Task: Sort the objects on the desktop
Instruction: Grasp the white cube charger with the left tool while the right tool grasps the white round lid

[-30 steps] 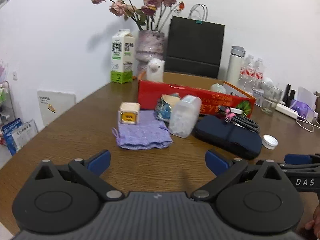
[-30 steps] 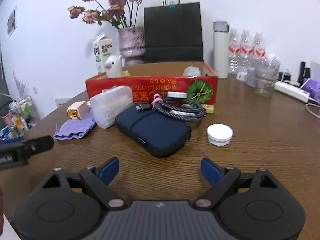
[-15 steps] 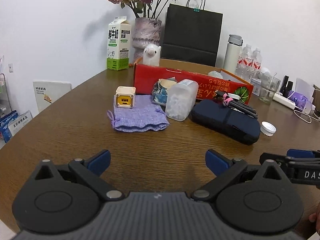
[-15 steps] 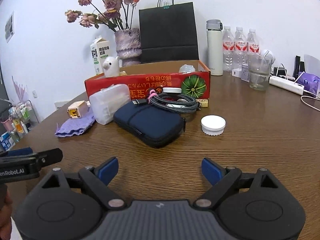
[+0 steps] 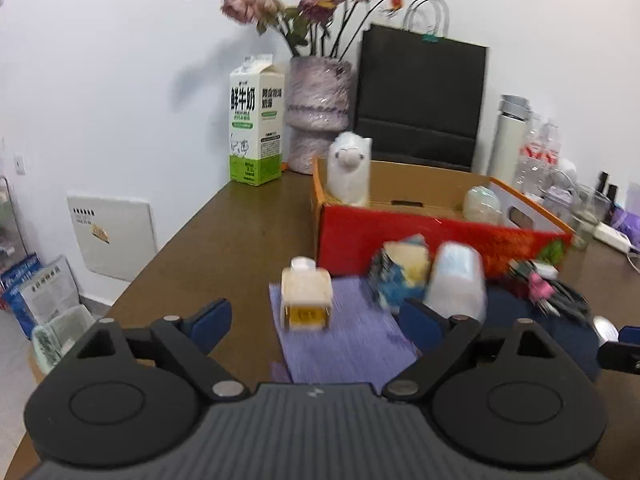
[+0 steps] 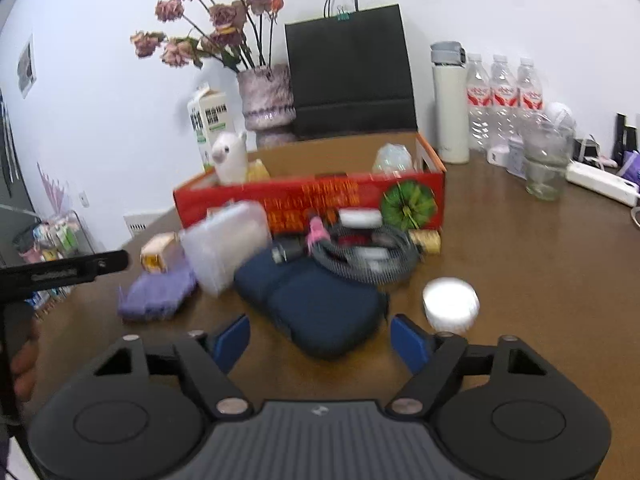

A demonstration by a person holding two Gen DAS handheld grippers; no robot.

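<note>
Desktop clutter sits on the table [image 6: 540,264] in front of the red box [image 5: 400,240]: yellow charger [image 5: 306,298] on purple cloth [image 5: 352,340], clear tub [image 6: 226,246], cable [image 6: 368,260] on navy pouch [image 6: 320,304], white lid [image 6: 450,303]. I see the left gripper [image 5: 316,318] spread wide w/ nothing held, just short of the charger. My right gripper [image 6: 320,340] likewise released, at the pouch's near edge.

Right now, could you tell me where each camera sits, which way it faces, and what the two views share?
Left wrist: on the left gripper, looking forward over the yellow charger on the purple pouch; its own open blue-tipped fingers show.
Right wrist: on the right gripper, looking forward over the navy case and white lid; its own open fingers show, and the left gripper at the left edge.
Shared: the red box, alpaca figure and black bag.
</note>
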